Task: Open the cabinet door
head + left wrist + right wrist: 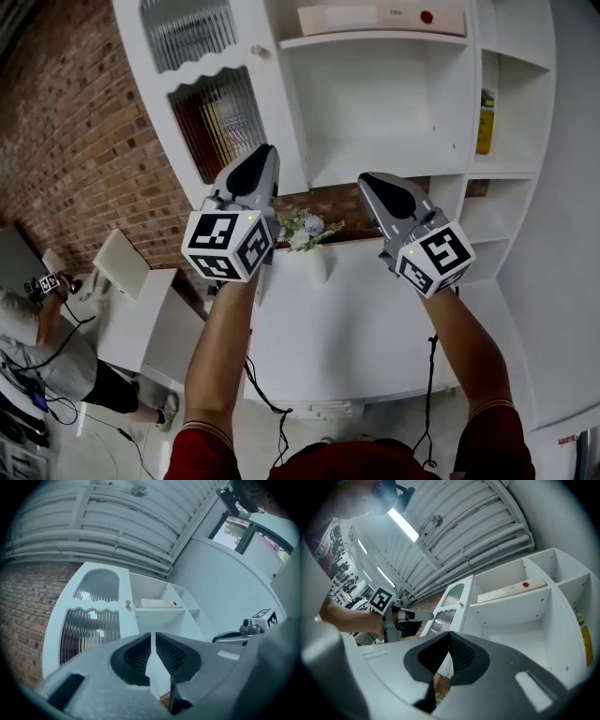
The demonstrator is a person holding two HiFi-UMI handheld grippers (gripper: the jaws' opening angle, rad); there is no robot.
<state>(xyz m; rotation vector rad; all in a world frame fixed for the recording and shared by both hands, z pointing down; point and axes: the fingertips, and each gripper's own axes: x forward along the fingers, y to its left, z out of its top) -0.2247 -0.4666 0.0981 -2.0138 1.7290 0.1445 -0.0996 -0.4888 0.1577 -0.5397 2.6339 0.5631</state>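
Cabinet door (220, 117): upper left of the white cabinet, ribbed glass, apparently shut beside the open shelves (375, 39).
Knob (258, 51): on the door's right edge, the likely place to grasp.
Left gripper (153, 644): held up towards the door, well short of the knob; jaws a thin slit apart, nothing between.
Right gripper (449, 639): alongside, facing the shelves; jaws together, empty, probably the spare hand.

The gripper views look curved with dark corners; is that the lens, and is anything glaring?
Left gripper view: wide-angle lens bows the white cabinet door with ribbed glass panes and blackens the corners. Right gripper view: same bowing, glare from the ceiling strip light. Head view: fairly sharp, evenly lit.
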